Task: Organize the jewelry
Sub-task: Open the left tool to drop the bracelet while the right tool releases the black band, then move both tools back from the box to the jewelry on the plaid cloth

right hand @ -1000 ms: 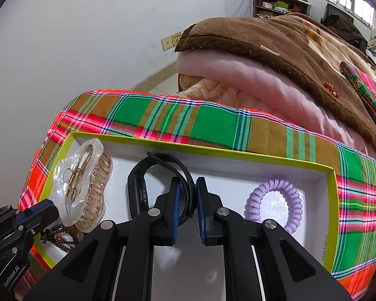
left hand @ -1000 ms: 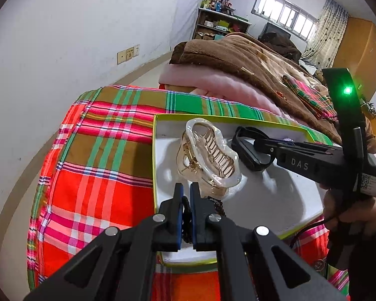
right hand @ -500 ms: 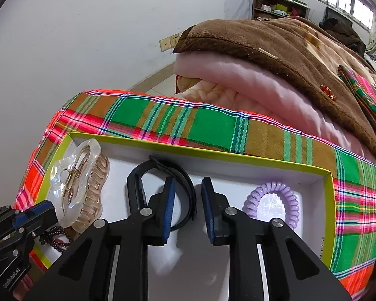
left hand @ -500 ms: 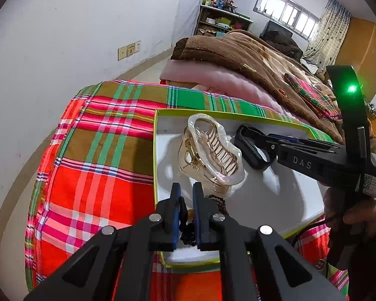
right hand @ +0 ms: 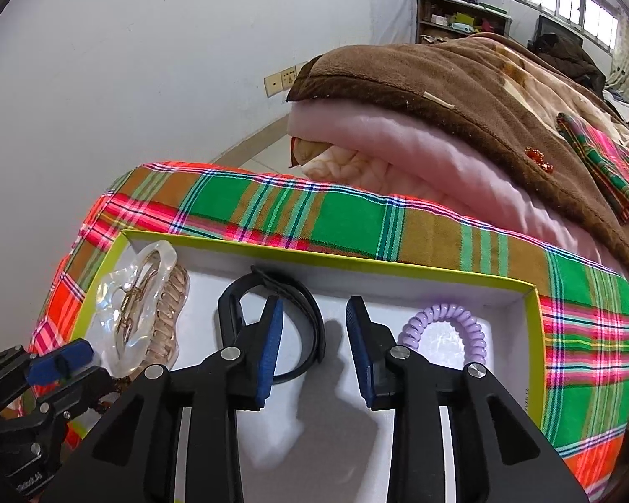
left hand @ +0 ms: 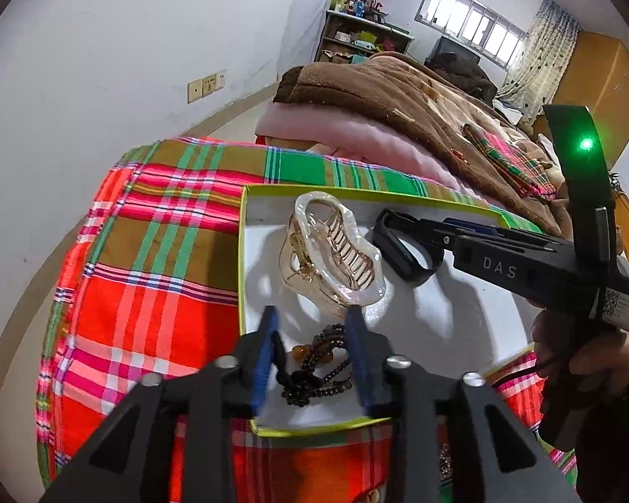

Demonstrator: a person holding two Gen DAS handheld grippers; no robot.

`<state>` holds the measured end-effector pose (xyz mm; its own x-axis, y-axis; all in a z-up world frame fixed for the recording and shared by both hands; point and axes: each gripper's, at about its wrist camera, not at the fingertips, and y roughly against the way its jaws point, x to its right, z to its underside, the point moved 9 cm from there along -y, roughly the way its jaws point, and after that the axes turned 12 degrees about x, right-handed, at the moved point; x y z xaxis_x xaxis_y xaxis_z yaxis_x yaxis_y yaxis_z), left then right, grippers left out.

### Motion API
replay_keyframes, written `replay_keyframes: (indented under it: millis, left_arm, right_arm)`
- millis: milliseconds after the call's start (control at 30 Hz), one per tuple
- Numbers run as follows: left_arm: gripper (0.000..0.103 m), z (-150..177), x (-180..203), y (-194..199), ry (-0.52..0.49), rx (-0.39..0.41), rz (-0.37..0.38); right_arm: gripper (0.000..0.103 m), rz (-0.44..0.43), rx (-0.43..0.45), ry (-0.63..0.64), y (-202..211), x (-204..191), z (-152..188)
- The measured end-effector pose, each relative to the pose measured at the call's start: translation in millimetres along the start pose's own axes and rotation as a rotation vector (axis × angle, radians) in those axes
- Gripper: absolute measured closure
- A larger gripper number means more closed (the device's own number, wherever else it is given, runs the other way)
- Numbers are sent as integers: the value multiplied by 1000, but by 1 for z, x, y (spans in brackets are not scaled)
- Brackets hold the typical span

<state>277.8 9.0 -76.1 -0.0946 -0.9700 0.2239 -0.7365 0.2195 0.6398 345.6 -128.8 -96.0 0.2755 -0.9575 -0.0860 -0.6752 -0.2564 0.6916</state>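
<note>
The left gripper (left hand: 312, 318), black with ribbed blue pads, has its jaws opening; a dark beaded bracelet (left hand: 316, 366) with an amber bead lies bunched on the tray floor between them, the pads clear of it. Just beyond rests a glossy translucent hair claw clip (left hand: 331, 257) with gold-toned teeth. The right gripper (right hand: 314, 312) is likewise opening, nothing pinched: a black rubbery wristband (right hand: 279, 320) curls under and behind its left finger, lying loose on the white floor. To its right sits a lilac spiral hair tie (right hand: 450, 327), coiled like a phone cord. All four pieces lie inside a shallow white cardboard tray (right hand: 398, 266) with a lime-green rim, set on a bright plaid cloth (right hand: 348, 218). Behind are folded pink and brown plush blankets (right hand: 461, 96).
</note>
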Motion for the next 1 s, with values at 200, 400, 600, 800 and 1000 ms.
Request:
replay_keyframes:
  millis: [200, 400, 600, 800, 1000]
  left_arm:
    - [55, -1, 3, 12, -1, 14, 0]
    - [55, -4, 12, 32, -17, 46, 2]
    - [52, -5, 19, 53, -38, 76, 6]
    - [52, 0, 24, 70, -53, 94, 7]
    - [46, 8, 32, 88, -59, 120, 20]
  right_arm:
    - [67, -4, 38, -10, 20, -3, -3]
    - [66, -12, 81, -14, 47, -10, -3]
    - [66, -11, 138, -16, 82, -13, -4]
    - [66, -14, 179, -23, 112, -16, 3]
    - [66, -9, 214, -28, 140, -15, 18]
